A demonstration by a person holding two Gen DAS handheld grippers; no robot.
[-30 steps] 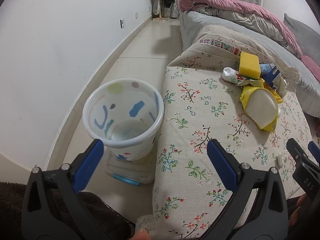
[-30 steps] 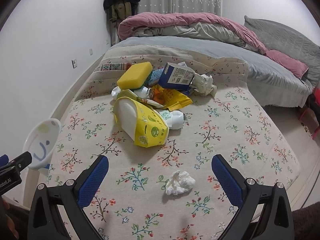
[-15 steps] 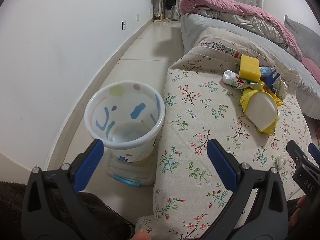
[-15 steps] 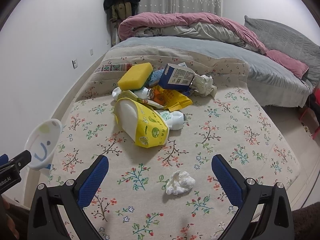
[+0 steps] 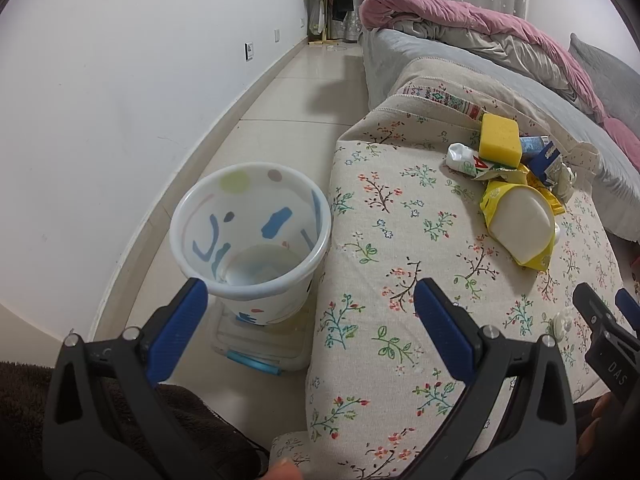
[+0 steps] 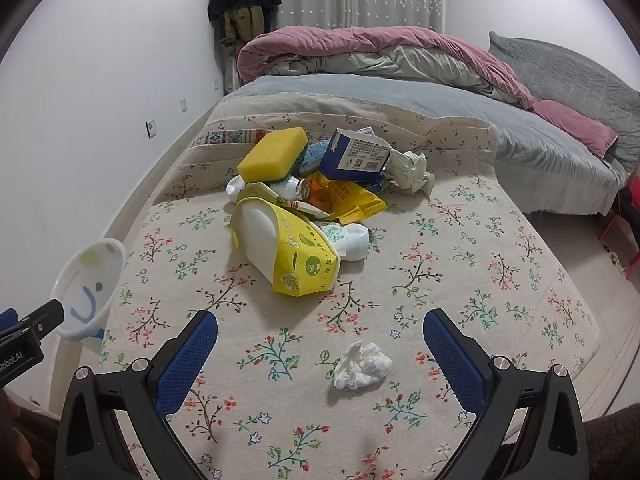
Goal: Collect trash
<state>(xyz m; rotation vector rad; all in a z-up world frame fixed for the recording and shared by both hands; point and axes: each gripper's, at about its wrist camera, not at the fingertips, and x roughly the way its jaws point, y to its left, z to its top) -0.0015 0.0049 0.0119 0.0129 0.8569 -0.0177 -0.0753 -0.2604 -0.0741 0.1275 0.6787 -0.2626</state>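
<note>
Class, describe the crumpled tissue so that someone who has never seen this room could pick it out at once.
Start at the floral cloth spread at the foot of the bed. A trash pile sits towards its far side; nearer, between the open right gripper fingers, lies the tissue. It is the only plain white wad lying alone, apart from the pile.

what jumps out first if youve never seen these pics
A heap of trash topped by a yellow sponge sits mid-way across the floral cloth, with a crumpled tissue lying alone between the open right gripper. Beside the cloth's left edge stands a white patterned bin, with nothing in it.
</note>
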